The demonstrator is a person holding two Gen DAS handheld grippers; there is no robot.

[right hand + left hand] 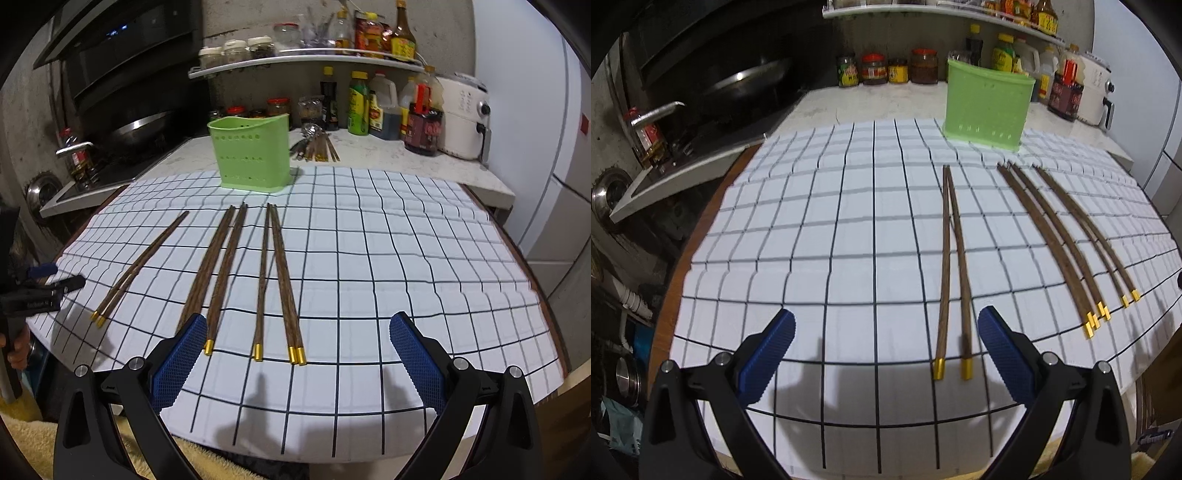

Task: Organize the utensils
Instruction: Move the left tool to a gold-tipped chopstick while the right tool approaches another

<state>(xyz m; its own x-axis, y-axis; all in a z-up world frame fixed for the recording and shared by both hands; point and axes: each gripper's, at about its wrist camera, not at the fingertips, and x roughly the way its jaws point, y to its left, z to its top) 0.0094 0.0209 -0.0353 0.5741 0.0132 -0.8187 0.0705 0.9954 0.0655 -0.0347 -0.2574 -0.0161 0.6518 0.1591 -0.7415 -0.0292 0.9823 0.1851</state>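
Several brown wooden chopsticks with gold caps lie on a white checked cloth (pixel 812 258). In the left wrist view one pair (pixel 951 266) lies just ahead, between the open fingers of my left gripper (pixel 886 347) and nearer its right pad; two more groups (pixel 1056 243) lie further right. In the right wrist view a pair (pixel 140 266), a middle group (pixel 218 269) and a right group (pixel 277 277) fan out ahead of my open right gripper (pixel 299 354). A green perforated holder (pixel 251 155) stands upright at the cloth's far edge. Both grippers hold nothing.
Spoons and more chopsticks (pixel 314 146) lie on the counter behind the green holder (pixel 988 107). Jars and sauce bottles (pixel 369 107) line the back wall, beside a white appliance (pixel 465 114). A stove with a wok (pixel 746 77) is at the left. The left gripper (pixel 55 277) shows at the left edge.
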